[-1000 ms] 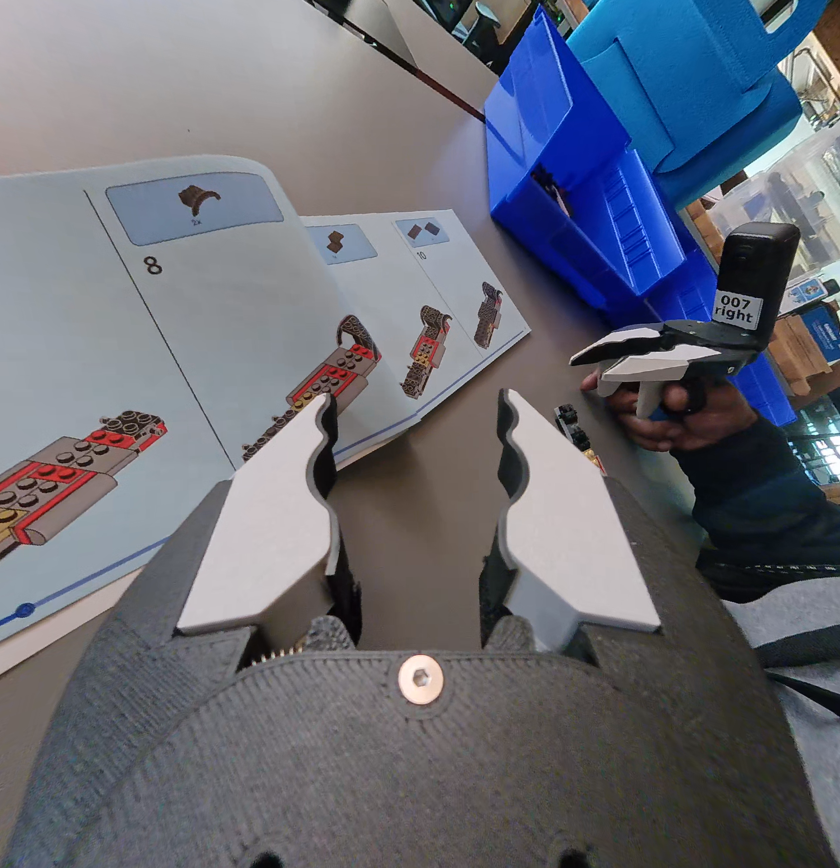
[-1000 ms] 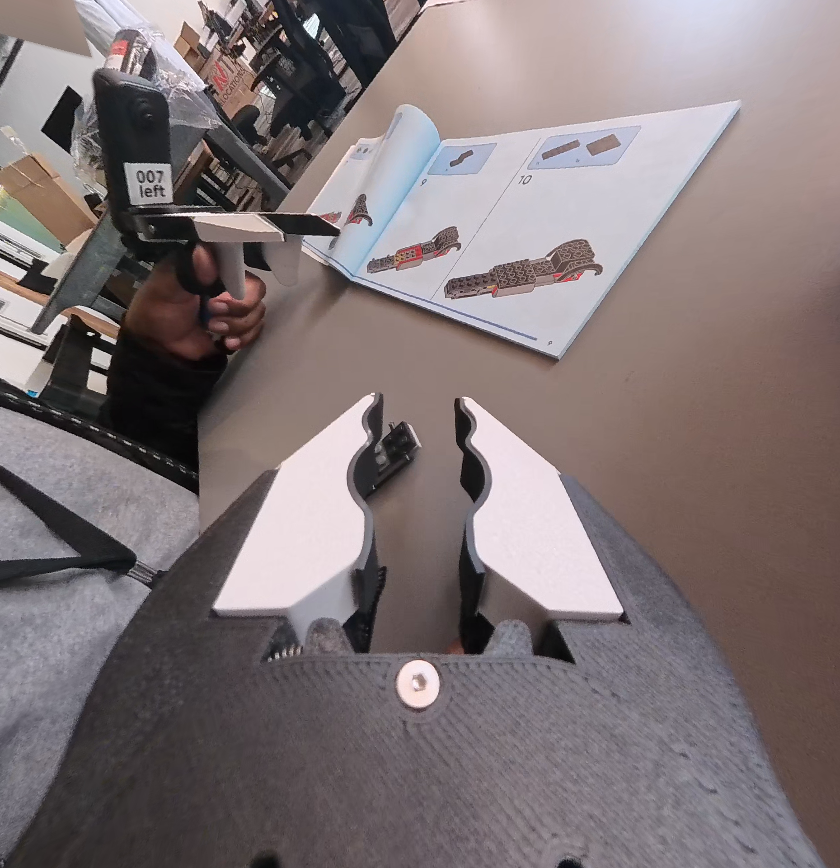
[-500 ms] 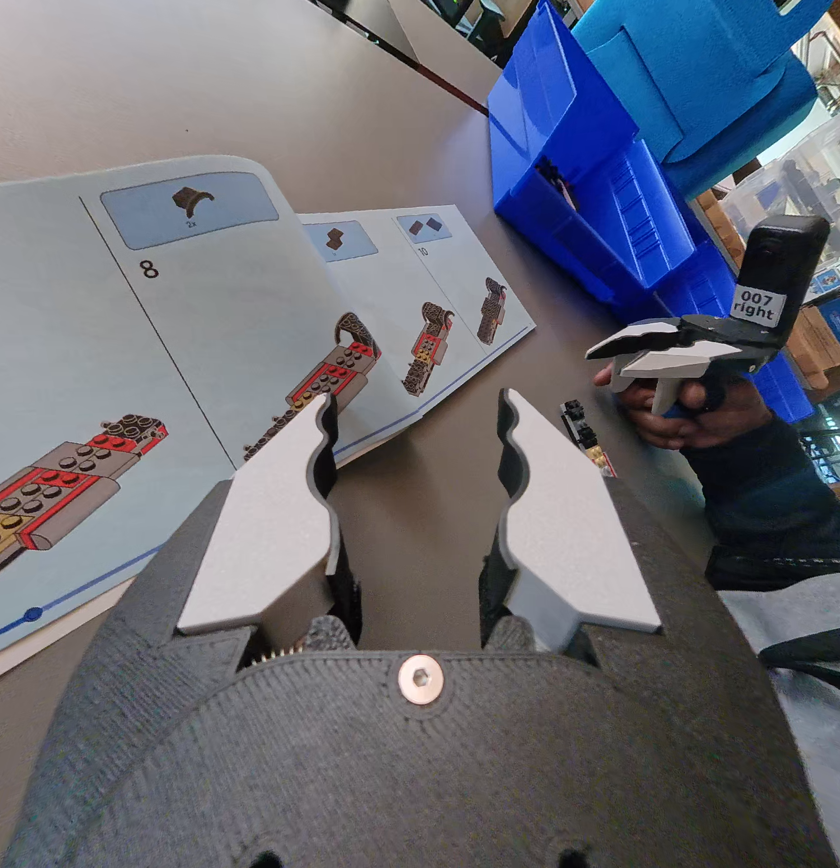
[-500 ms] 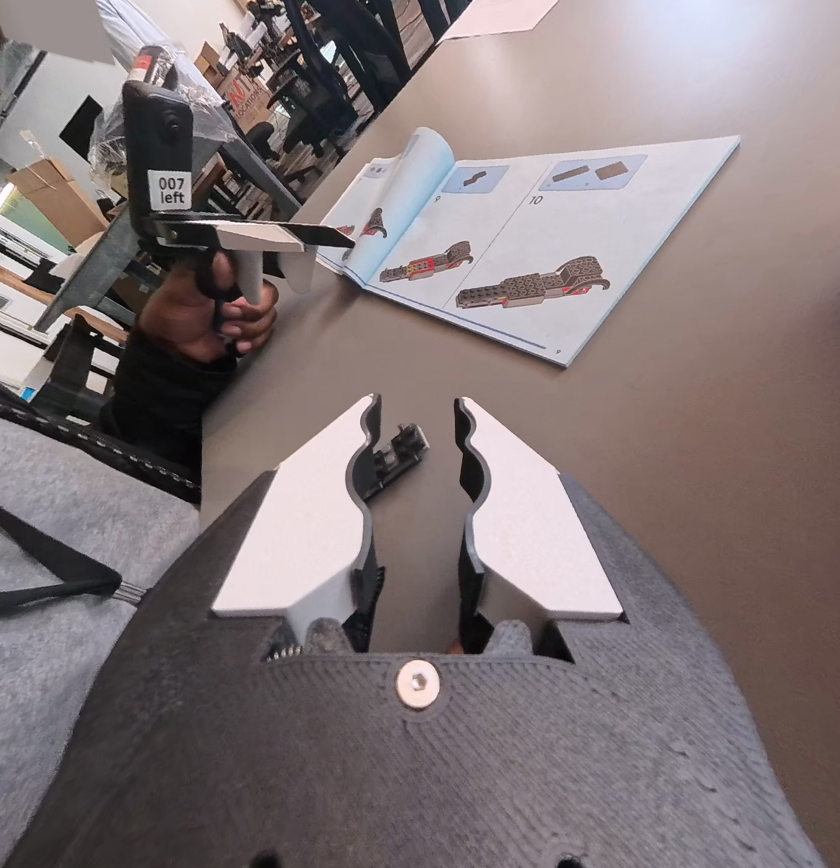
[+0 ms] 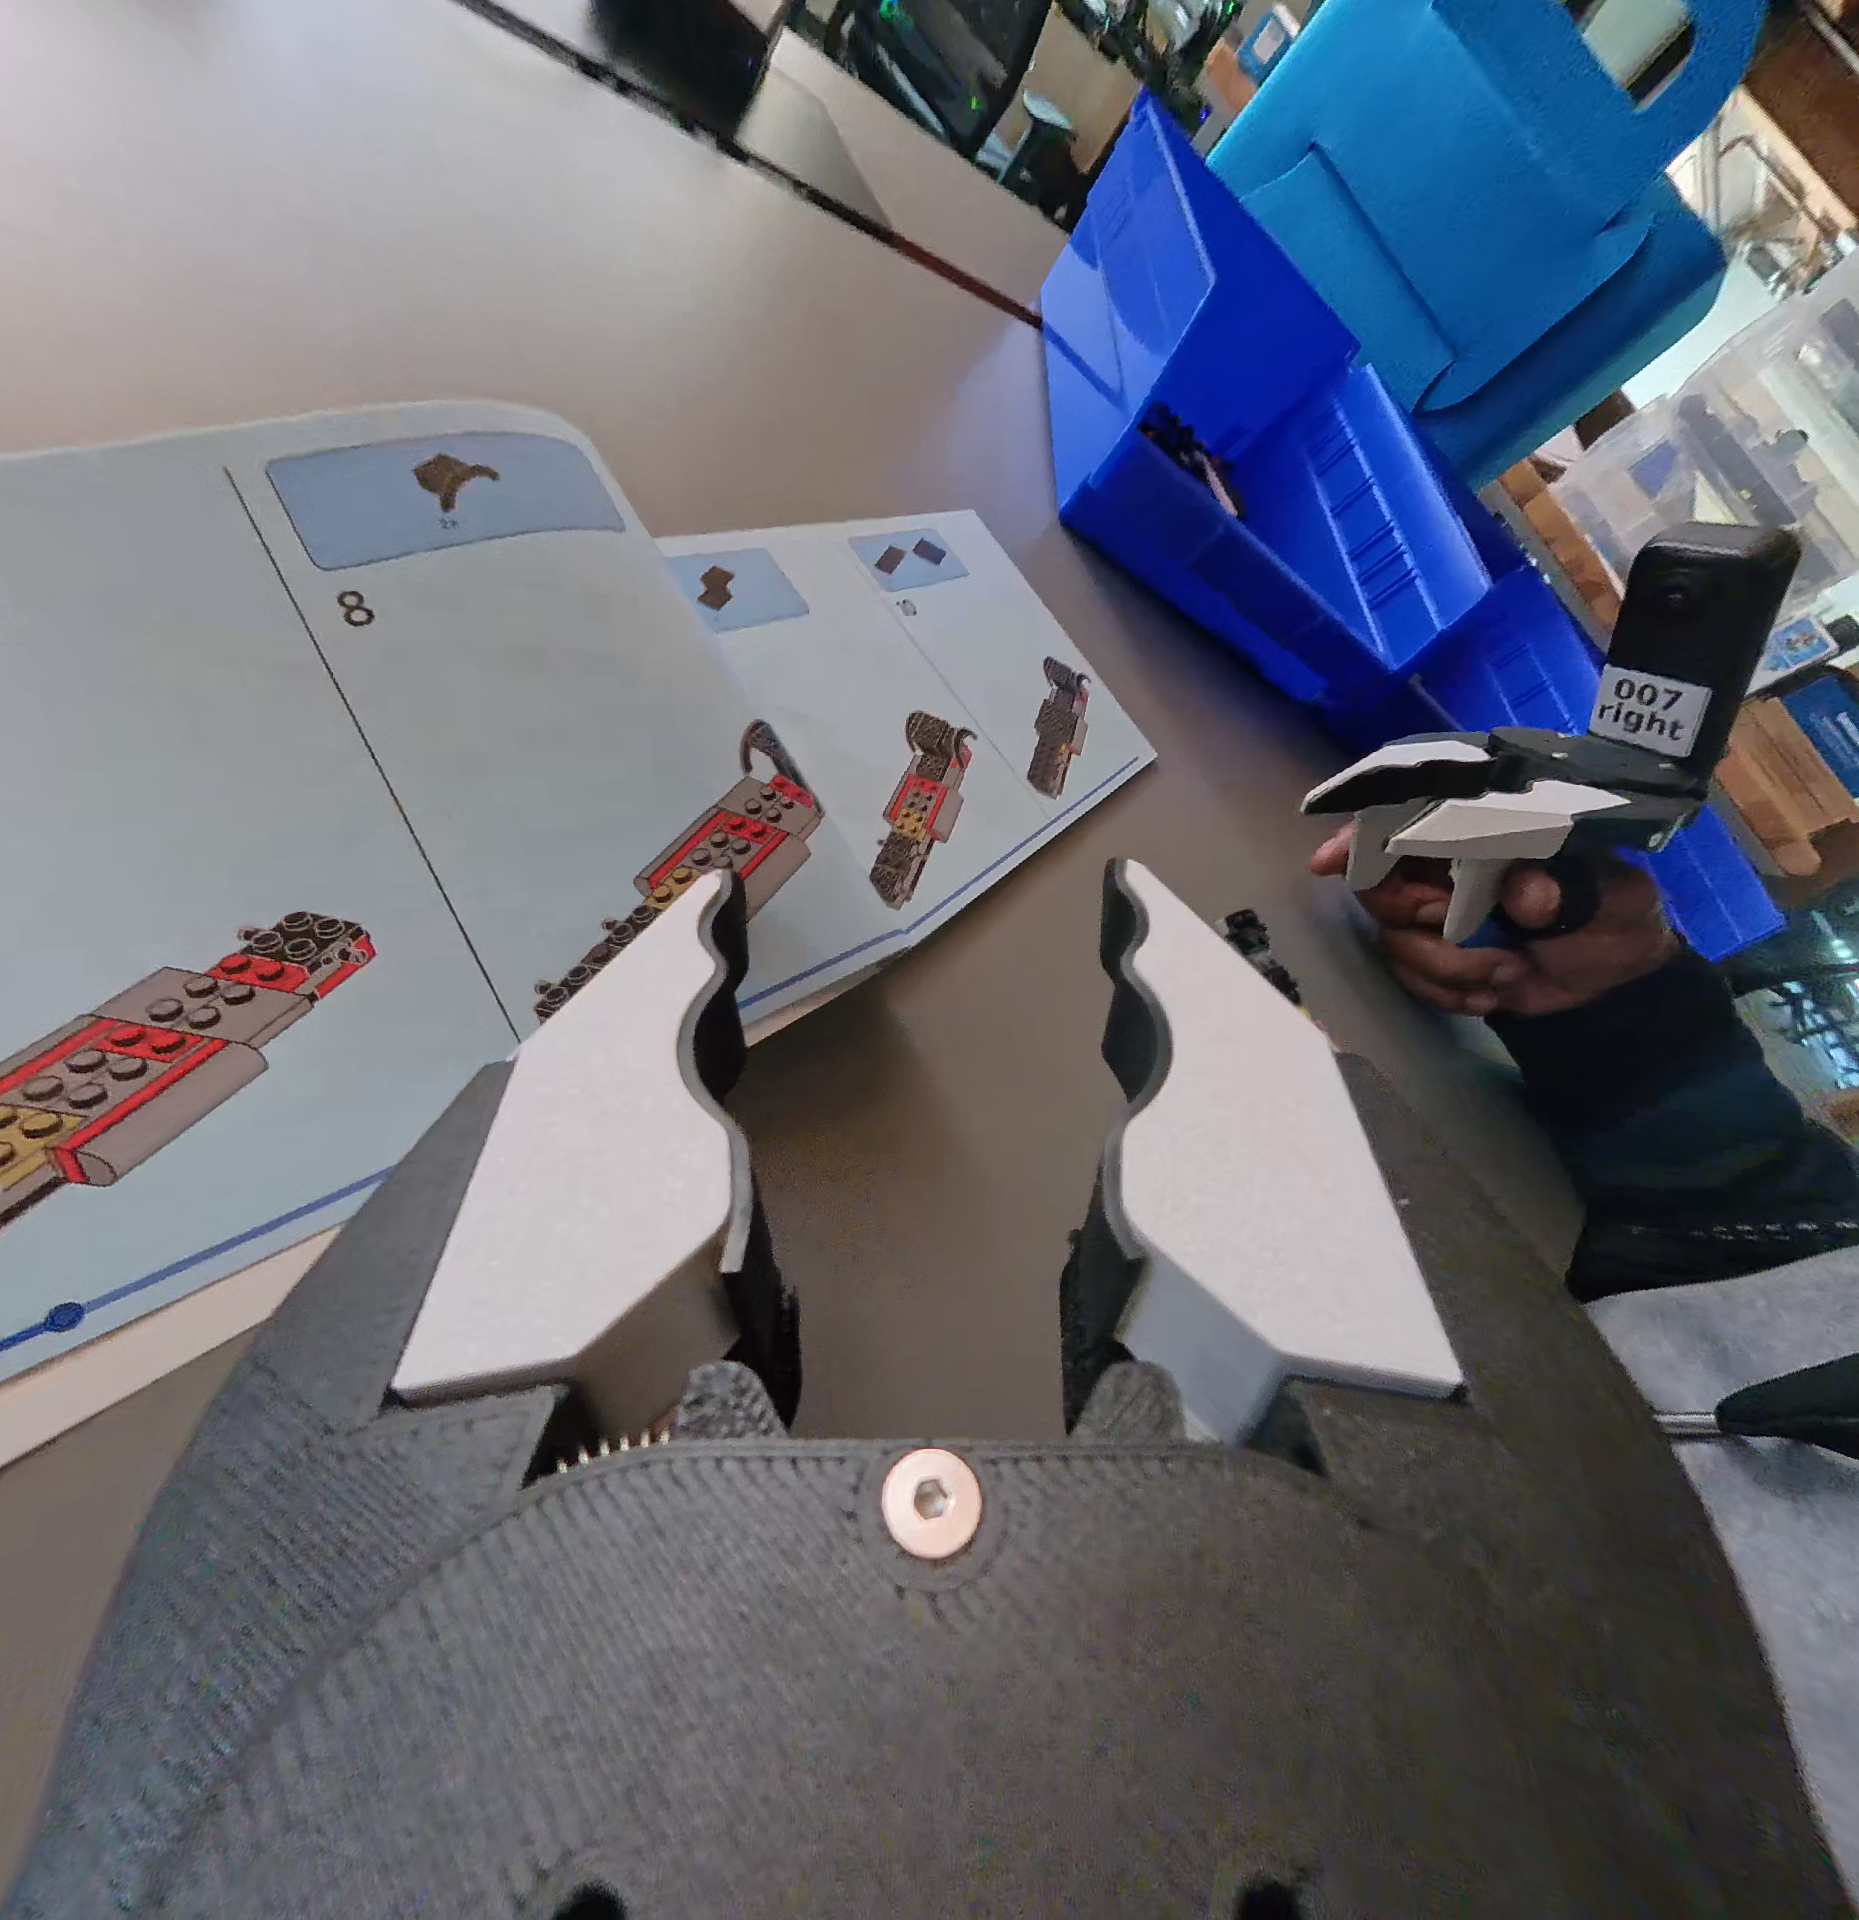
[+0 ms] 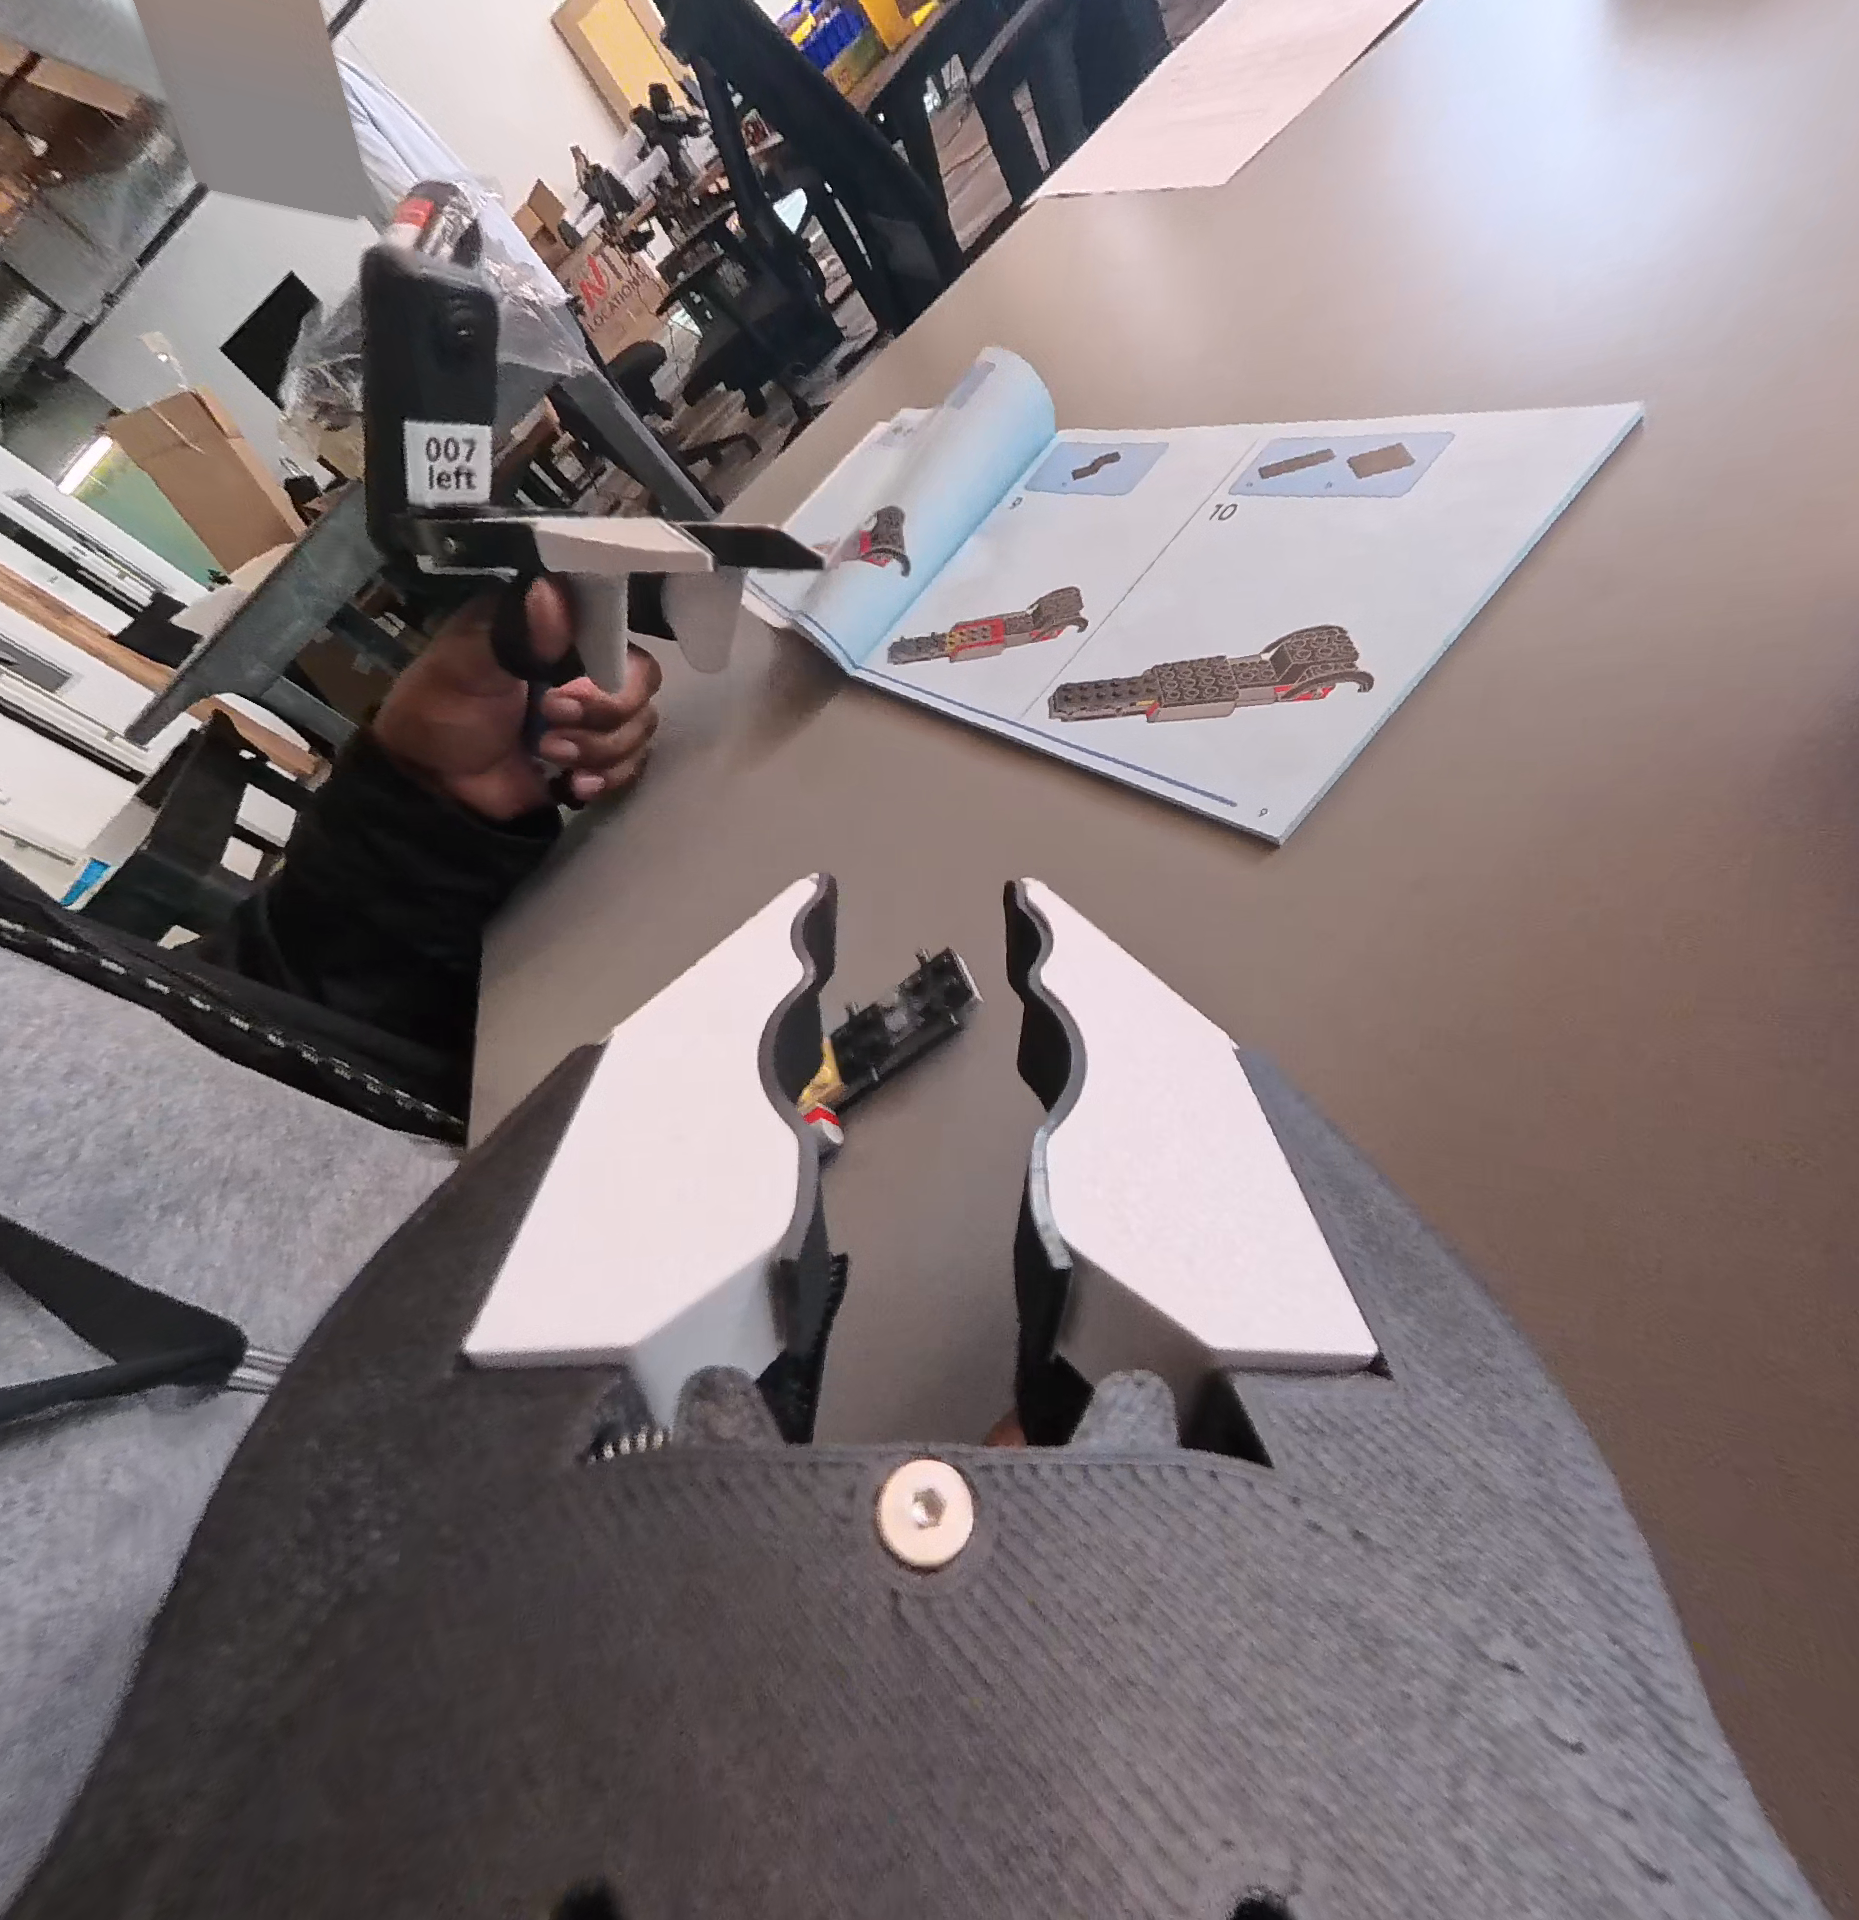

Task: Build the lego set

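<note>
A small lego build (image 6: 899, 1023), black with yellow and red parts, lies flat on the brown table between my right gripper's fingers, partly hidden by the left finger. It also shows in the left wrist view (image 5: 1260, 943), mostly hidden behind my finger. My right gripper (image 6: 920, 894) is open above it, touching nothing; it also shows farther off in the left wrist view (image 5: 1351, 816). My left gripper (image 5: 920, 883) is open and empty, over bare table just in front of the open instruction booklet (image 5: 405, 790). It shows from the side in the right wrist view (image 6: 769, 551).
The instruction booklet (image 6: 1268, 582) lies open beyond both grippers. Blue plastic bins (image 5: 1268, 416) stand at the far right of the table, one holding loose pieces. A white sheet (image 6: 1216, 94) lies far off. Chairs and desks stand beyond the table edge.
My right gripper has drawn back and up, so more of the lego build shows between its fingers. My left gripper has barely moved. Both stay open.
</note>
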